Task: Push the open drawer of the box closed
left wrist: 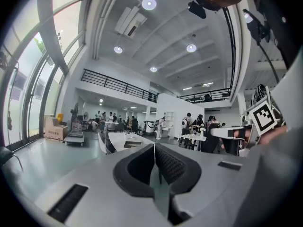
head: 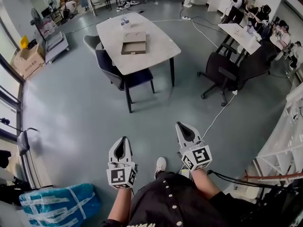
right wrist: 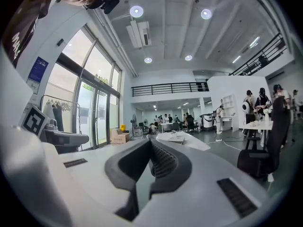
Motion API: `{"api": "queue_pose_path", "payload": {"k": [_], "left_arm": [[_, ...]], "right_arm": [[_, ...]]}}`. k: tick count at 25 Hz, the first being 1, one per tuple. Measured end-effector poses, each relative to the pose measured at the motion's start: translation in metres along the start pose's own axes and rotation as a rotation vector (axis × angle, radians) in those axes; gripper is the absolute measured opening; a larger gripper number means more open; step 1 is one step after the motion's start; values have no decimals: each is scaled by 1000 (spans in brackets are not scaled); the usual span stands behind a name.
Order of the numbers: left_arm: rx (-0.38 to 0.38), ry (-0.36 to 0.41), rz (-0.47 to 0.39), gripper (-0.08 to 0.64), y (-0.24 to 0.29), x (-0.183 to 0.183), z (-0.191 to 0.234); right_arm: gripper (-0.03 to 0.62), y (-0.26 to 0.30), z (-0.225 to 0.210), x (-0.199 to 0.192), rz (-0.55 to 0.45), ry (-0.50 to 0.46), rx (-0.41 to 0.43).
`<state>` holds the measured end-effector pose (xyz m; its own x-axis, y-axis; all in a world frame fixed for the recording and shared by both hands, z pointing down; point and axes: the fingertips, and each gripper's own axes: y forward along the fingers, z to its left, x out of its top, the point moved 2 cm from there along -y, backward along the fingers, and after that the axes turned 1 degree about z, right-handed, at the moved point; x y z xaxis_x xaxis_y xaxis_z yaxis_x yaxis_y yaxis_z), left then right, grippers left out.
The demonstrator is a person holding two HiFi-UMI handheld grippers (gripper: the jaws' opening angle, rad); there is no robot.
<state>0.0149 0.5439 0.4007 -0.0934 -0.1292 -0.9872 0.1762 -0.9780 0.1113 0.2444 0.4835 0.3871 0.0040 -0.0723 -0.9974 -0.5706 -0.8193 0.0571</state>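
Note:
A flat brown box [head: 134,42] with its drawer pulled open lies on a white table [head: 156,48] far ahead of me. Both grippers hang low near my body, well short of the table. My left gripper [head: 124,139] is shut with nothing in it, as is my right gripper [head: 179,125]. In the left gripper view the jaws [left wrist: 154,146] meet at the tips, and the box [left wrist: 133,144] shows small beyond them. The right gripper view has its closed jaws [right wrist: 150,141] pointing toward the same table [right wrist: 187,141].
A dark blue chair [head: 125,77] stands at the table's near side, and a black office chair [head: 222,72] is off to the right. A white cable [head: 218,111] runs across the floor. There is a blue wrapped bundle [head: 59,205] at lower left and a white rack [head: 284,145] at right.

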Motion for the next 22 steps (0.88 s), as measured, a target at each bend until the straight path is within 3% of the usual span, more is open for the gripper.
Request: {"api": "queue_pose_path", "payload": {"k": [11, 22], "left_arm": [[43, 8, -15, 17, 81, 12, 0], [87, -12, -5, 17, 109, 12, 4]], "right_arm": [[-2, 68, -59, 8, -12, 0, 56], [-2, 104, -72, 2, 18, -1, 114]]}}
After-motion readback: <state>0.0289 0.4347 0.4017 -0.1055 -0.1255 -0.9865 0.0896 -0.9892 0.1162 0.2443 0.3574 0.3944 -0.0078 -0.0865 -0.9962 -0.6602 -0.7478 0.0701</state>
